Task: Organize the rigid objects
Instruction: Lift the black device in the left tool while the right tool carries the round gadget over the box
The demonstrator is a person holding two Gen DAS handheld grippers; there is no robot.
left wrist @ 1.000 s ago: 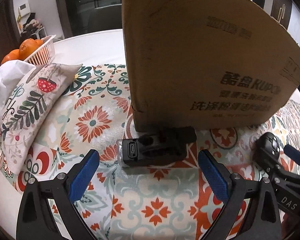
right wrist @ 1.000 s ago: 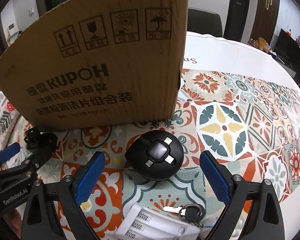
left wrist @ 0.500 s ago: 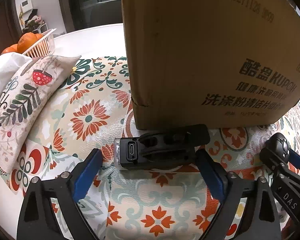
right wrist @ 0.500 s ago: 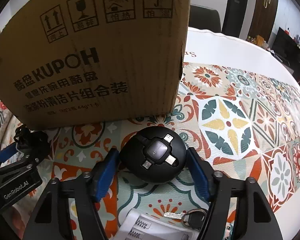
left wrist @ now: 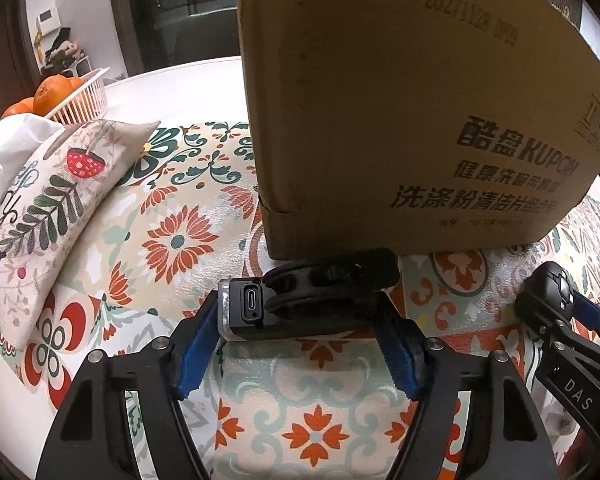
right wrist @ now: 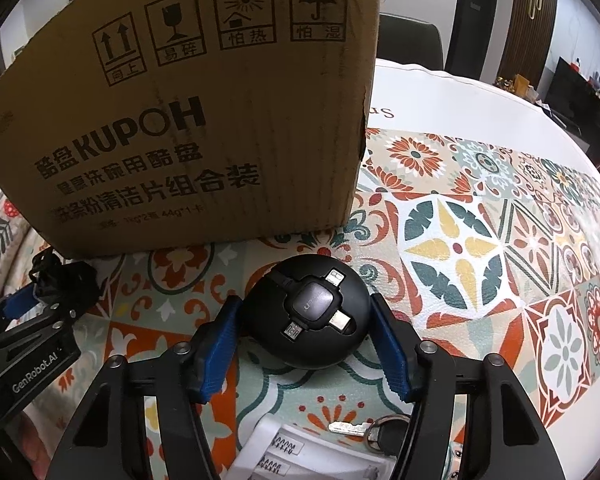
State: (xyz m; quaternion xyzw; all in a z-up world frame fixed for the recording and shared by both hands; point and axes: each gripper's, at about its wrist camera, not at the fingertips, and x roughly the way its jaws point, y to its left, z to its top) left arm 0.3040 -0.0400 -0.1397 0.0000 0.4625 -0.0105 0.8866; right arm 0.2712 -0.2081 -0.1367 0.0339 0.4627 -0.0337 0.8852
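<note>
A black device with a USB-C port (left wrist: 304, 304) lies on the patterned tablecloth just in front of a brown cardboard box (left wrist: 400, 112). My left gripper (left wrist: 300, 344) is shut on it, blue pads against both ends. A round black cable reel with several plugs (right wrist: 310, 316) lies in front of the same box (right wrist: 204, 120). My right gripper (right wrist: 306, 344) is shut on the reel, pads against its sides. The left gripper also shows in the right wrist view (right wrist: 36, 304), and the right gripper and reel show in the left wrist view (left wrist: 552, 300).
A floral tissue pouch (left wrist: 48, 208) and a white basket of oranges (left wrist: 80, 96) stand at the left. A white battery holder (right wrist: 300, 452) and a key on a ring (right wrist: 364, 428) lie under the right gripper. The tablecloth (right wrist: 480, 240) stretches right.
Both grippers have moved forward and closed: the left onto the black USB-C device, the right onto the round cable reel. Neither object has left the table.
</note>
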